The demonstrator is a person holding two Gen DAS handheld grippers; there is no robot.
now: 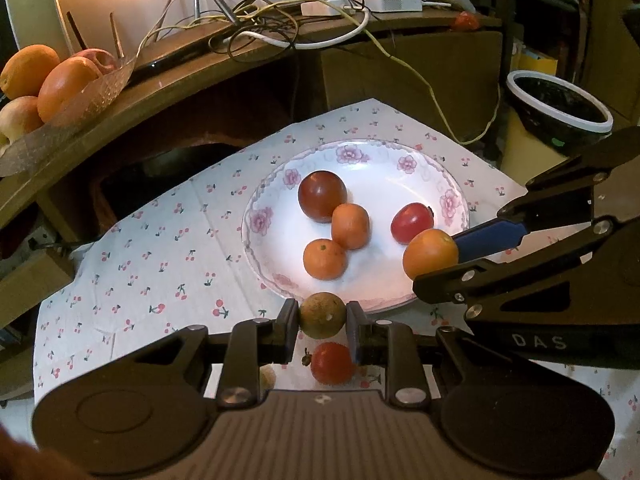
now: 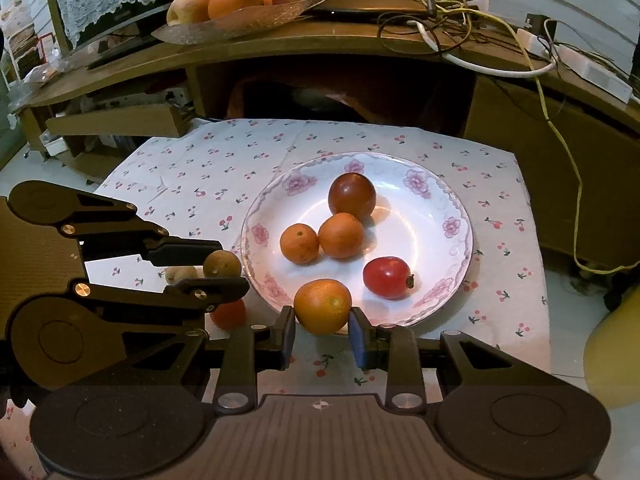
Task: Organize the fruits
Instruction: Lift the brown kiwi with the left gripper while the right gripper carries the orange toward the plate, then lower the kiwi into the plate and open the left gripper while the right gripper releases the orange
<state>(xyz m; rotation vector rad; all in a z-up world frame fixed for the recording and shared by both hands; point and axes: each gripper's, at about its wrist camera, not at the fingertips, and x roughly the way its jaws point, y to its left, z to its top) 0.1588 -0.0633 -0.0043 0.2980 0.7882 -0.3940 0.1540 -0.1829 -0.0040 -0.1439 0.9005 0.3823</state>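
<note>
Both grippers hold fruit at the plate's [image 2: 460, 200] near rim: right gripper [image 2: 322, 332] clamps an orange [image 2: 322, 306] already over the edge, while left gripper [image 1: 322, 330] pinches a brown fruit [image 1: 322, 315] just short of it, plate lying ahead.

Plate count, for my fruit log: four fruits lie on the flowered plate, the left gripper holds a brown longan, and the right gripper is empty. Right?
Not quite: the right gripper is not empty. The right wrist view shows it shut on an orange at the flowered plate's near rim. The left gripper does hold the brown longan.
</note>
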